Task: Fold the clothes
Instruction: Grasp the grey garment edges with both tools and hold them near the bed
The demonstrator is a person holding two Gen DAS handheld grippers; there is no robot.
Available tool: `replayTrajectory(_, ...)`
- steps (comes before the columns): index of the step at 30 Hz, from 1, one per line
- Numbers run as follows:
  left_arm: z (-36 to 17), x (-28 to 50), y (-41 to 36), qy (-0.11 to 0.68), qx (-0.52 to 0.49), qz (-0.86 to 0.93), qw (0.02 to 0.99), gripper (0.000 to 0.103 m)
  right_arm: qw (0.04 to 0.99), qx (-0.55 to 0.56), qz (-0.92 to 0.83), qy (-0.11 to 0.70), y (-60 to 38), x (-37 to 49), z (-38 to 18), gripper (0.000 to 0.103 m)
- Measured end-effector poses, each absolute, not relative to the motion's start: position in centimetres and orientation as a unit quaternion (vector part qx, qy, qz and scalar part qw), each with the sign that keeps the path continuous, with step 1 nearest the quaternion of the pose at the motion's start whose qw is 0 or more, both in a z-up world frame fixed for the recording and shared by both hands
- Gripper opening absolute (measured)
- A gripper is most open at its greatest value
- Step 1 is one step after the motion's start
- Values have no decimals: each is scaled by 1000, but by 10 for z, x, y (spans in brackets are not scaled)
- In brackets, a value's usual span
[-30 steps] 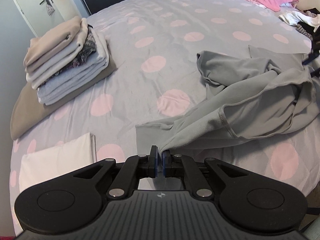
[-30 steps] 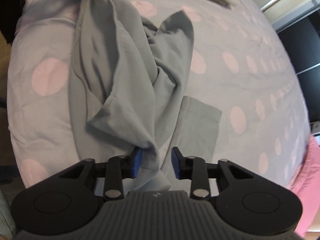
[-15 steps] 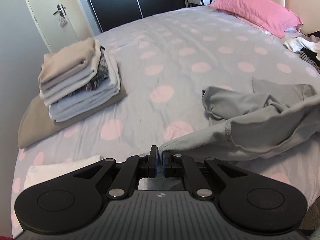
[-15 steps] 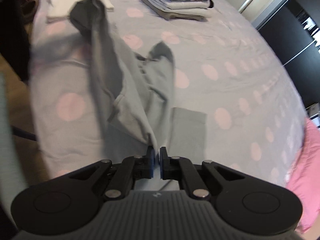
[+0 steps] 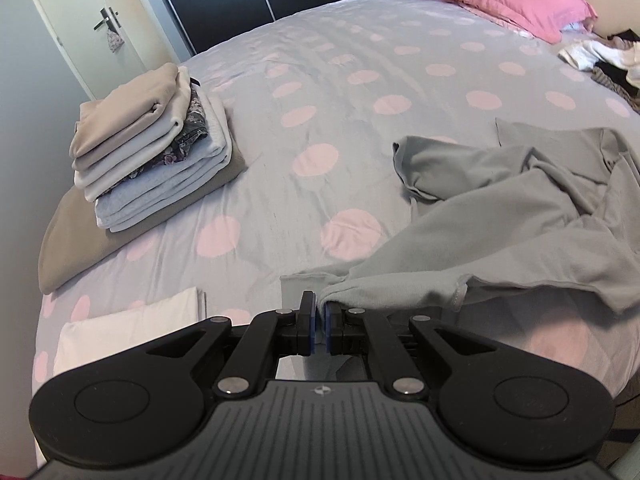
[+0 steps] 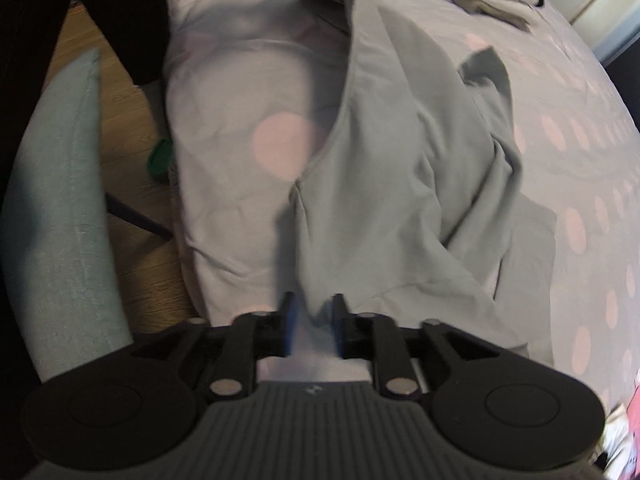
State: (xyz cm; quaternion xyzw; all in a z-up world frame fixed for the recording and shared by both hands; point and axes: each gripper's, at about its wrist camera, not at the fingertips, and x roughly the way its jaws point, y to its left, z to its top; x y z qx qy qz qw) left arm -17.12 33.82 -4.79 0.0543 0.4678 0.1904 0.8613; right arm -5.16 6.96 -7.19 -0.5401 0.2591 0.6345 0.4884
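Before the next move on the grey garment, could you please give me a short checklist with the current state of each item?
1. Left claw shut on a corner of the grey garment: ok.
2. Right claw gripping the garment: not ok; its jaws stand apart, with cloth lying between them.
3. Garment spread flat: not ok; it is bunched and twisted in both views.
4. Free bedspread beyond the garment to lay it out: ok.
5. Folded stack apart from the garment: ok.
6. Which part of the garment lies between the right jaws: cannot tell; that view is blurred.
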Motion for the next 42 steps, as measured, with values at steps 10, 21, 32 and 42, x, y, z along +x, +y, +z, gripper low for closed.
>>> replayTrajectory(10, -56, -175, 341, 479, 55, 182, 857, 3, 474, -571, 625, 241, 82, -61, -91, 32)
replayTrajectory(21, -59, -176, 342, 481, 54, 177, 857, 3, 470, -564, 624, 268, 103, -46, -91, 31)
replayTrajectory(32, -62, -177, 342, 488, 53, 176, 853, 3, 462, -585, 611, 267, 101, -46, -119, 30)
replayTrajectory(42, -63, -179, 345, 488, 47, 182, 852, 3, 491, -591, 604, 214, 89, -53, -104, 9)
